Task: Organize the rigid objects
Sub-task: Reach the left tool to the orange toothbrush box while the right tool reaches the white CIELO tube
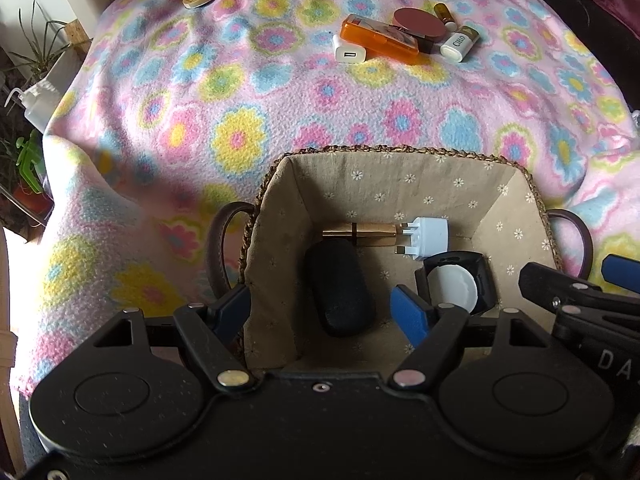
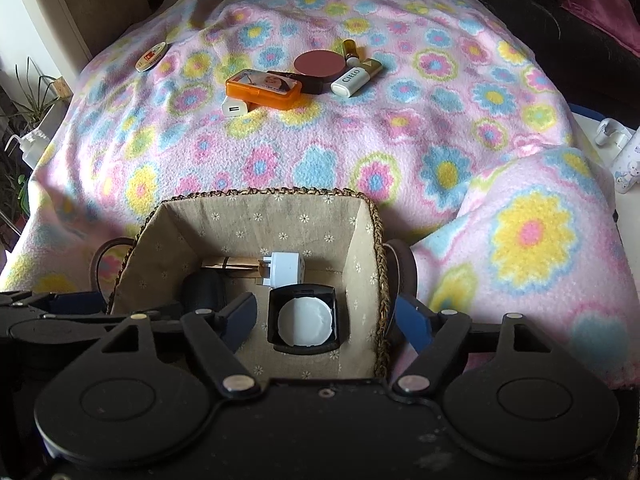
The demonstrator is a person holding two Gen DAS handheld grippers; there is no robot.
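Four items already lay in the basket (image 2: 376, 240) at lower centre: black case (image 1: 340, 288), square compact (image 2: 304, 320), white plug (image 2: 286, 270), gold tube (image 1: 360, 234). Six more waited upper centre around the orange box (image 2: 264, 88). We held left gripper (image 1: 326, 312) and right gripper (image 2: 328, 320) wide, empty.
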